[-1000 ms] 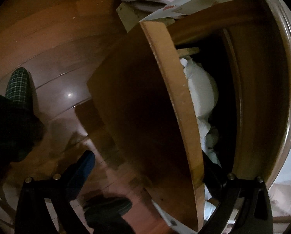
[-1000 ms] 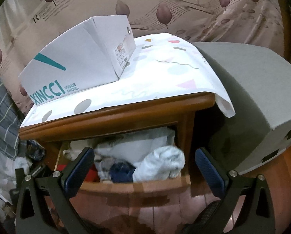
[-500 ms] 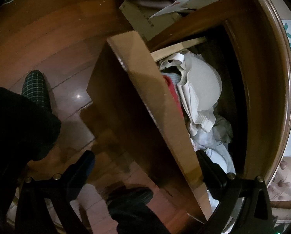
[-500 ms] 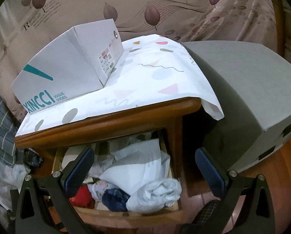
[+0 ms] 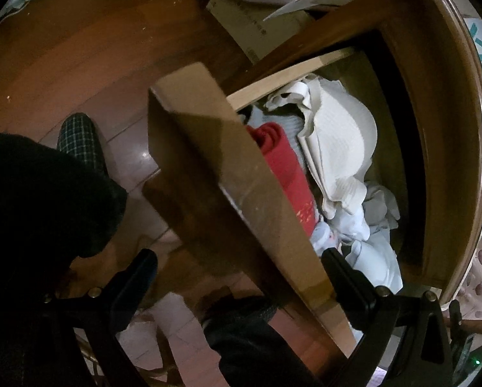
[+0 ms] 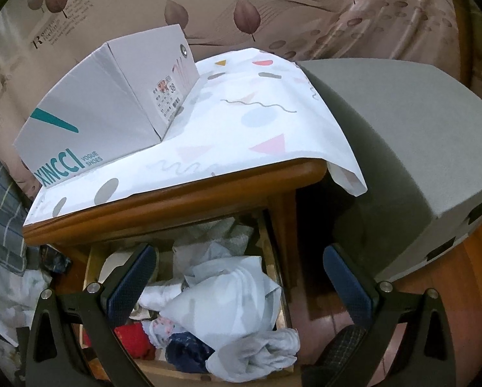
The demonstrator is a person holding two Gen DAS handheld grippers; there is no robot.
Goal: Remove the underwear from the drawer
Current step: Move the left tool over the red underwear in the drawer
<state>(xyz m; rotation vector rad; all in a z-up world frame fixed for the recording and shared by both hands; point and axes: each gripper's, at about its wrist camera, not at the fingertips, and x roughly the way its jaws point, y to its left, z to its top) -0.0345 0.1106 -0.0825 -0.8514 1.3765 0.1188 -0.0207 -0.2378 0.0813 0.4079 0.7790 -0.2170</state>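
1. Below the nightstand top, the drawer (image 6: 275,258) stands pulled out; underwear (image 6: 228,293) lies heaped inside.
2. Left gripper (image 5: 237,277) straddles the drawer front, fingers spread; right gripper (image 6: 241,277) hovers agape, empty.
3. Judged next: lower right, pinch one garment.

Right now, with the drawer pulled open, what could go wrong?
The left gripper straddles the drawer front, open; if it lets go badly the drawer might slide. The clothes are heaped together, so the open right gripper might snag the pale blue cloth along with the underwear. The shoe box on the nightstand could get jolted.
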